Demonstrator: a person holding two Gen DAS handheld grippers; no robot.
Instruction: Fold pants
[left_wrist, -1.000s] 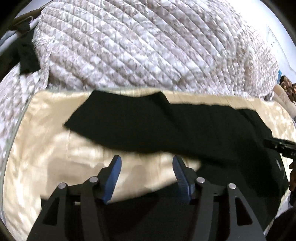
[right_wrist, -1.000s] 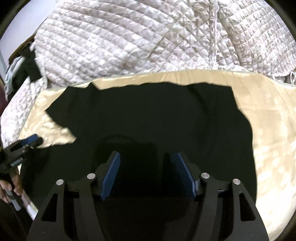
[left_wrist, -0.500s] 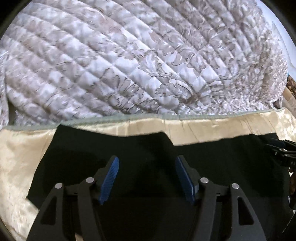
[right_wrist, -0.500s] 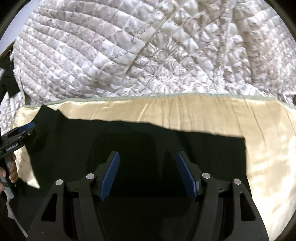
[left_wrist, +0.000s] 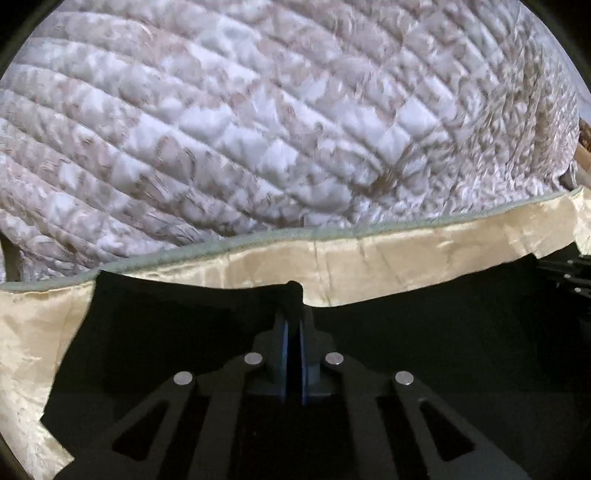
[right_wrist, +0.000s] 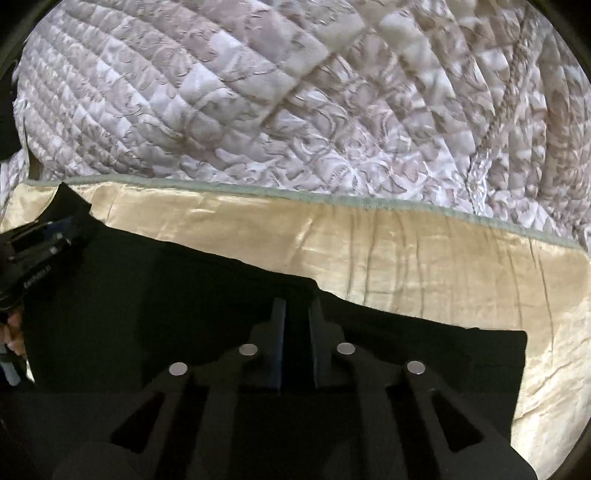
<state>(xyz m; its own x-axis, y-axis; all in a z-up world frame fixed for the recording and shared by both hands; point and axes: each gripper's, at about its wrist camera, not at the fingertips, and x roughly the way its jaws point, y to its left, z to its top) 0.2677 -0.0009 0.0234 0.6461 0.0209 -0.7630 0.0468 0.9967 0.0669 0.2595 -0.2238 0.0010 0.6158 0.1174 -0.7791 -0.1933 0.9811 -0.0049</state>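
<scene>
Black pants (left_wrist: 406, 332) lie on the bed's cream sheet (left_wrist: 388, 258), near its quilt-side edge. The left tool (left_wrist: 293, 314) and the right tool (right_wrist: 295, 317) each pinch the pants' far edge.

Your left gripper (left_wrist: 292, 332) now has its jaws pinched together on the far edge of the black pants (left_wrist: 184, 332); they were wide apart before. Your right gripper (right_wrist: 296, 332) has narrowed its jaws to a slim gap over the same edge. Both cameras sit lower and closer to the fabric.

A bedroom: quilted bedspread (left_wrist: 258, 129), satin sheet (right_wrist: 406, 254).
</scene>
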